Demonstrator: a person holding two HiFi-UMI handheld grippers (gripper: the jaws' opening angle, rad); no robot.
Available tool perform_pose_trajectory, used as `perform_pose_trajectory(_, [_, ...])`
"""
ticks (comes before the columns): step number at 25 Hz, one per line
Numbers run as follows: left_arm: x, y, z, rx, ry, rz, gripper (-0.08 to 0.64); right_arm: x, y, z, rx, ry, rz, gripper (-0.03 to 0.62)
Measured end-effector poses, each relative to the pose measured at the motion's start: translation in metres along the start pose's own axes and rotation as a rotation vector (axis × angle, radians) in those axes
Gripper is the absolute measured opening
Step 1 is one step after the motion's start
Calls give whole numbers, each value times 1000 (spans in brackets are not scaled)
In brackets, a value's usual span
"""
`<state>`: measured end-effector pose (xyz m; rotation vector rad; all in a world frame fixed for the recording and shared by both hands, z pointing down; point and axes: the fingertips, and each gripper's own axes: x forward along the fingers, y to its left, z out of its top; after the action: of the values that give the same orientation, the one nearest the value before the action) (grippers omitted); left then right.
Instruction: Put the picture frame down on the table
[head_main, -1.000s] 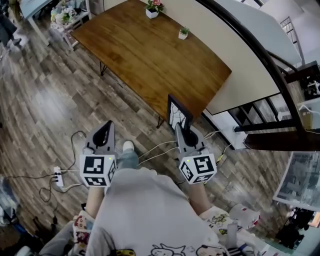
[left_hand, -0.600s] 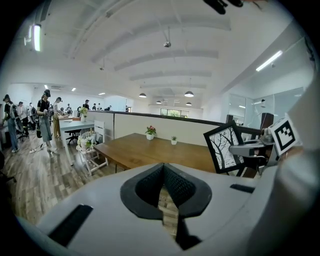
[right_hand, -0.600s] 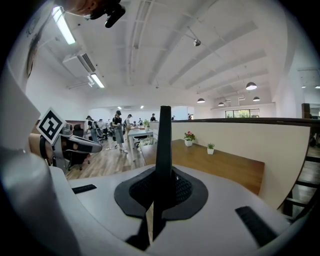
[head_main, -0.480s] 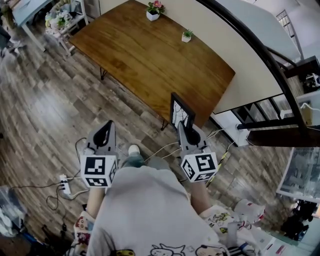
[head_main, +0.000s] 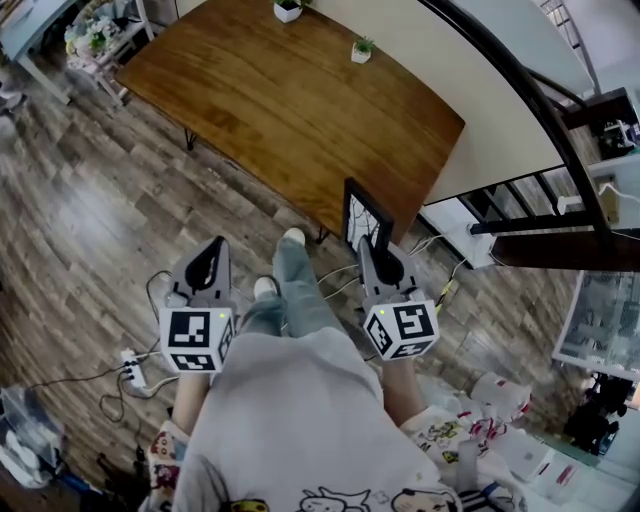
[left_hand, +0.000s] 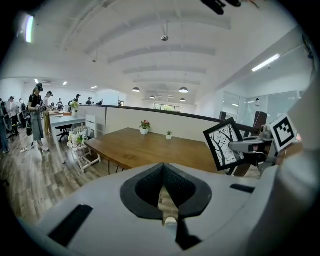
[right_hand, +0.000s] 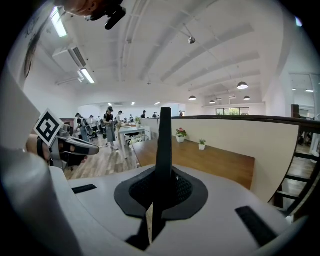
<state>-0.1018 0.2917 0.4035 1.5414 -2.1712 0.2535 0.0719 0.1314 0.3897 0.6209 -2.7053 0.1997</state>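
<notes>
You stood on the wood-plank floor (head_main: 90, 230) at the near end of the long wooden tabletop (head_main: 300, 100), one gripper in each hand. Your right gripper (head_main: 372, 248) was clamped on the picture frame (head_main: 362, 215), its pads pressed against the frame's near edge. In the right gripper view the frame showed edge-on as a dark upright bar rising from between the jaws. The frame was black, with a black-and-white picture of bare branches, and it stood nearly upright in the air with a slight tilt. From the head view it lay over the tabletop's near edge, not resting on the wood; whether it hung above the tabletop or just short of it could not be told. Your left gripper (head_main: 210, 252) was level with the right one and well apart from it, its jaws pressed together with nothing between them, pointing toward the tabletop. Two small potted plants, one with pink flowers (head_main: 288, 8) and one green (head_main: 361, 48), sat at the far side of the tabletop, well away from the frame. Your leg (head_main: 295, 285) showed between the two grippers.
</notes>
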Motion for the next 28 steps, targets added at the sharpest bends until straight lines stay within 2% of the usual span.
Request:
perform_pose_trajectory(10, [58,4,28,45,-2,-41,3,41,-39,9,24,-11,-49,11])
perform_pose_trajectory(19, [138,2,76,85,-2,-100,3,83,-97,33,57,-22,-129,12])
perform_pose_trajectory(28, [203,-12,118,119,-12,-132,3,112,-152,53,67,-20,-170,11])
